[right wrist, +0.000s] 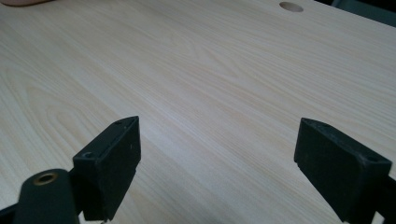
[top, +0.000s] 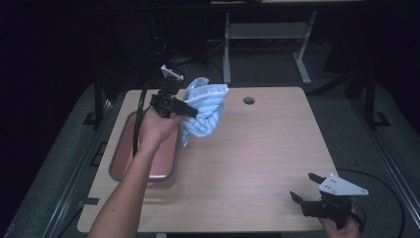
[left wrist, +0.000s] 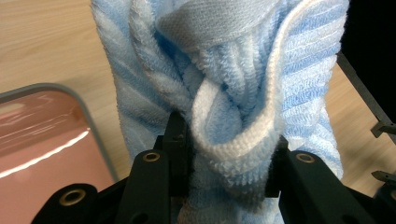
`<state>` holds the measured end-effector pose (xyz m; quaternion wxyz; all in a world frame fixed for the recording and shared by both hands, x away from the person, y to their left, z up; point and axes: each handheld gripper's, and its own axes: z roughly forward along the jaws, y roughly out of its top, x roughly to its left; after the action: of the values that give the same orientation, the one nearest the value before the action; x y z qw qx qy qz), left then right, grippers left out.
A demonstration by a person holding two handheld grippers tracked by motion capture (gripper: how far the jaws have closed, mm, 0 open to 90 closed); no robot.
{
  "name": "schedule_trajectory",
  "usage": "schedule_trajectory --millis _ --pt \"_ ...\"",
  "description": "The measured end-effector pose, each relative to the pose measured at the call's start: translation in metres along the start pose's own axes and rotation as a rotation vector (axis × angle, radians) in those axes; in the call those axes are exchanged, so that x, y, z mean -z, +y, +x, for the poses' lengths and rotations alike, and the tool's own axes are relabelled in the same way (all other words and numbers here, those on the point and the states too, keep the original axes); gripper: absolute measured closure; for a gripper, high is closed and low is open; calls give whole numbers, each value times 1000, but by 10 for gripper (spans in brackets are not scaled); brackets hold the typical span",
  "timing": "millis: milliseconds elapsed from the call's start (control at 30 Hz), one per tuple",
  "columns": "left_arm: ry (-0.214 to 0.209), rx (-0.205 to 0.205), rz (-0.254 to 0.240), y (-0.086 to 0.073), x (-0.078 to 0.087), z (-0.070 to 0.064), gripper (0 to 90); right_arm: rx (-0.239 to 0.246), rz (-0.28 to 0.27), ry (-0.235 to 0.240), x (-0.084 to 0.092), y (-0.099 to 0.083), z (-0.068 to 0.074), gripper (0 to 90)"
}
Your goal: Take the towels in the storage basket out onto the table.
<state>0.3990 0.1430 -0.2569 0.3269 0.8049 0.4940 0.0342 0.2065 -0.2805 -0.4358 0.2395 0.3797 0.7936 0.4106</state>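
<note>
A light blue striped towel [top: 204,109] hangs bunched in the air over the table's left half, just right of the tray. My left gripper [top: 190,110] is shut on it. In the left gripper view the two black jaws squeeze a thick fold of the towel [left wrist: 229,140] and the cloth rises above them. My right gripper [top: 304,186] stays low at the table's near right corner, open, with bare wood between its jaws. In the right gripper view the right gripper [right wrist: 217,154] has its fingers [right wrist: 114,158] standing wide apart over the wooden table top [right wrist: 196,84].
A shallow pink tray with a grey rim [top: 119,153] lies on the table's left side; its corner [left wrist: 60,88] sits below the towel. A round cable hole [top: 249,100] is near the table's far edge. Metal desk legs [top: 302,59] stand beyond the table.
</note>
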Motion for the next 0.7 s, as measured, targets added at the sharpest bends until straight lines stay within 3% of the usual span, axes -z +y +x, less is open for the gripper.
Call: schedule_trajectory --millis 100,400,700 --pt "-16 -27 21 3 -13 -10 642 8 -5 0 -1 1 0 141" --pt "-28 -47 56 9 -45 -26 641 5 -3 -3 0 0 -1 141" --pt "-38 -66 79 13 -66 -38 639 -6 -6 -12 0 0 -4 140"
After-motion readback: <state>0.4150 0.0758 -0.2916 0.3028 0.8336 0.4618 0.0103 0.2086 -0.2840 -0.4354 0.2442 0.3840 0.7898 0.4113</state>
